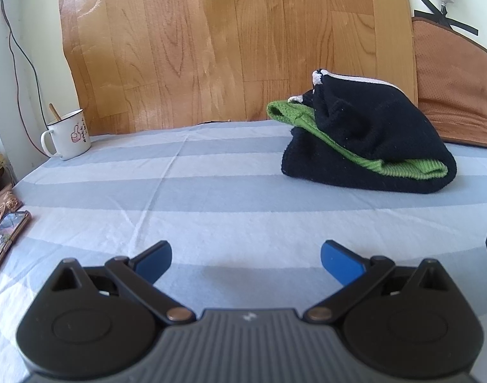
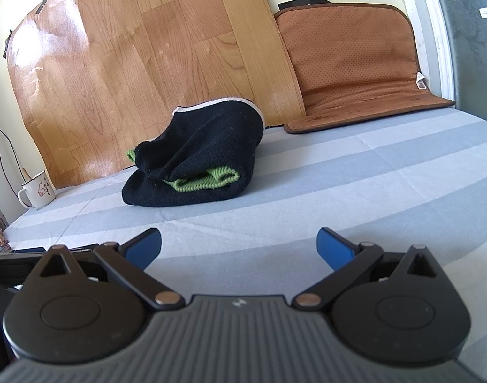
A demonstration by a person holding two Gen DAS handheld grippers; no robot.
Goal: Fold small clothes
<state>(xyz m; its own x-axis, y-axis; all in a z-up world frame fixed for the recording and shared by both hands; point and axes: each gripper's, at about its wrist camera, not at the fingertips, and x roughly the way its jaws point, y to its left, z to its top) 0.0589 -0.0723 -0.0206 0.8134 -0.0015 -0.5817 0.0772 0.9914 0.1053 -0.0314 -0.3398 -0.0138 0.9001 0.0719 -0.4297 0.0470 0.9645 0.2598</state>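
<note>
My left gripper [image 1: 246,257] and right gripper [image 2: 239,245] hovered empty, jaws spread, near the bundled black-and-green knit garment [image 1: 364,140] on the striped sheet [image 1: 179,191]; 2 separate hem corners seemed the best pinch points.

Both grippers look identical: the left gripper [image 1: 246,263] and right gripper [image 2: 239,249] have a ribbed dark grey body with a tiny white logo, two round black housings with triangular cutouts, black linkage arms on brass-coloured pins, and blue-faced fingers [image 1: 339,263].
</note>
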